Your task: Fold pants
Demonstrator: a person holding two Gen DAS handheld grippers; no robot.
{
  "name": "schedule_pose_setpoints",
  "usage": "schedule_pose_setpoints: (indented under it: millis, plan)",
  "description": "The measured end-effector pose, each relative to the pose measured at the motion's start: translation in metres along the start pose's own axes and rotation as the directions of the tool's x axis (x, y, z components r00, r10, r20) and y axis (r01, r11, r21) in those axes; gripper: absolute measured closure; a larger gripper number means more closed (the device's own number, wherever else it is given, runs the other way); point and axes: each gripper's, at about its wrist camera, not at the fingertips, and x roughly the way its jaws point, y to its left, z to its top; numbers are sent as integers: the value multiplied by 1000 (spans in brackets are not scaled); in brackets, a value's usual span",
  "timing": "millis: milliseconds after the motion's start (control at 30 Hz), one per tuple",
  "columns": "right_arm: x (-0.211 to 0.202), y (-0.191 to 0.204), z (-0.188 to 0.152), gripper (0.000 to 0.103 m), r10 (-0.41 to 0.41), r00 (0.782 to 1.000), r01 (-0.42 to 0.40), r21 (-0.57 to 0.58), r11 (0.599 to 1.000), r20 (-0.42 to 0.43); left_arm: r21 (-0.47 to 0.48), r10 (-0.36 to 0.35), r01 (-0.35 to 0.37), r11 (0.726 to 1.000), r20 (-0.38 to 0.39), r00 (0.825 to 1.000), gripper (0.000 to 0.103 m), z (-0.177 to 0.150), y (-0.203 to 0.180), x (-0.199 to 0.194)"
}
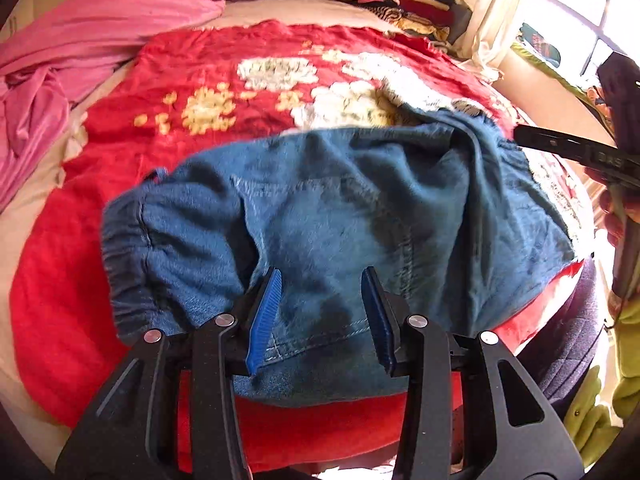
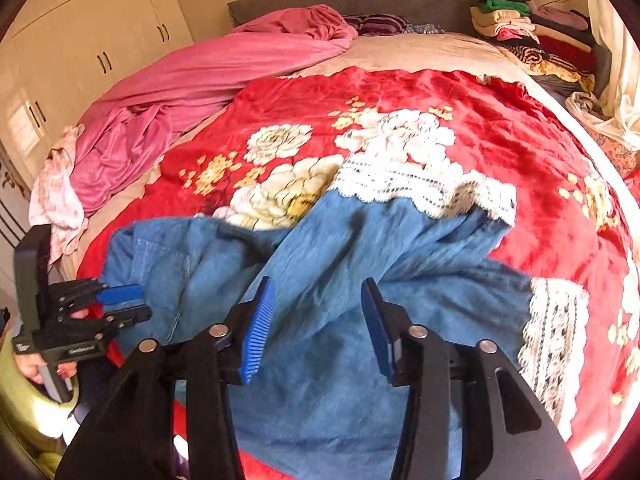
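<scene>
claws (image 1: 322,316) (image 2: 320,328) angled down over pants (image 2: 320,280)

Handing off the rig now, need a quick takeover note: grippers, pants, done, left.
Left gripper: jaws apart over the waistband end of the pants; no pad visibly presses the denim.
Right gripper: jaws apart above the leg area, nothing clamped.
Pants: blue denim with white lace cuffs, lying rumpled on the red floral blanket; one leg lies crossed over the other.
Done: pants are on the bed, no neat fold visible.
Left: straighten the legs, lay them together, then fold cuffs toward the waistband.
</scene>
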Motion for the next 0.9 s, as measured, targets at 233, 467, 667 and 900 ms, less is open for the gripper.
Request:
schedule_pose_setpoints:
  millis: [233, 467, 667, 900]
  plan:
    - [65, -6, 64, 45, -104, 992, 99, -66, 993, -75, 47, -127, 124, 991, 49, 991, 60, 31, -49, -6]
    - [135, -5, 85, 41, -157, 970, 141, -96, 985, -185, 61, -217, 218, 974, -22, 976, 59, 27, -89, 36]
    - [170, -23, 85, 57, -194, 955, 184, -63, 981, -226, 61, -246, 253, 966, -96, 964, 80, 19, -102, 68]
    - [82, -54, 70, 94, -65, 995, 72, 93, 993, -80, 71, -256, 262, 962, -84, 963, 92, 20, -100, 68]
